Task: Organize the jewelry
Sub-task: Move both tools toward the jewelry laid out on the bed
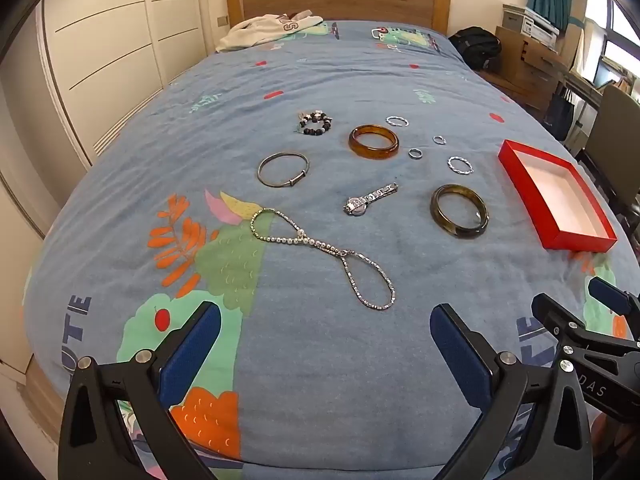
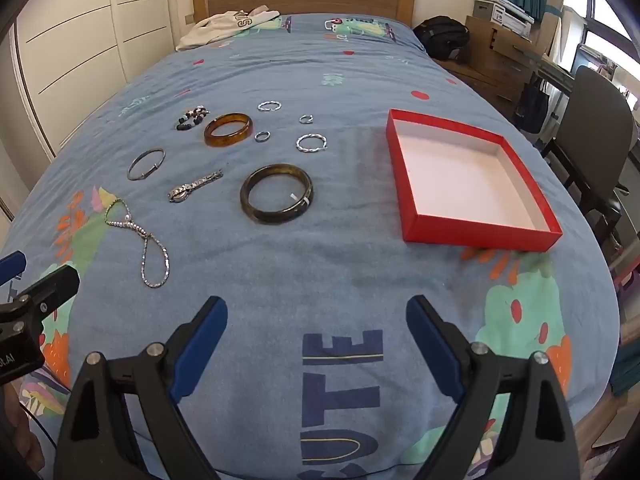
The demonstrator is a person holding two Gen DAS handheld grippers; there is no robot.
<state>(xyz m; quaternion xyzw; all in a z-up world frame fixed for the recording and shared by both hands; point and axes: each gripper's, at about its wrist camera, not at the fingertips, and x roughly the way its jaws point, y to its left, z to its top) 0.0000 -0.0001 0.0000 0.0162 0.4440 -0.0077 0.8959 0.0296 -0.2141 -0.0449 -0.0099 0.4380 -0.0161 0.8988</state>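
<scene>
Jewelry lies spread on a blue bedspread. A rhinestone necklace (image 1: 324, 252) lies nearest my open, empty left gripper (image 1: 325, 314). Beyond it are a silver watch (image 1: 370, 199), a dark bangle (image 1: 459, 211), a silver bangle (image 1: 283, 169), an amber bangle (image 1: 373, 141), a beaded bracelet (image 1: 316, 122) and several small silver rings (image 1: 460, 165). A red box (image 2: 472, 178), empty with a white inside, sits right of the dark bangle (image 2: 276, 193). My right gripper (image 2: 316, 306) is open and empty, near the bed's front edge, apart from everything.
A white garment (image 1: 268, 30) lies by the wooden headboard. White wardrobes stand left of the bed. A black bag (image 2: 442, 36), cardboard boxes and a chair (image 2: 596, 128) stand to the right. The right gripper's tip shows in the left wrist view (image 1: 580, 320).
</scene>
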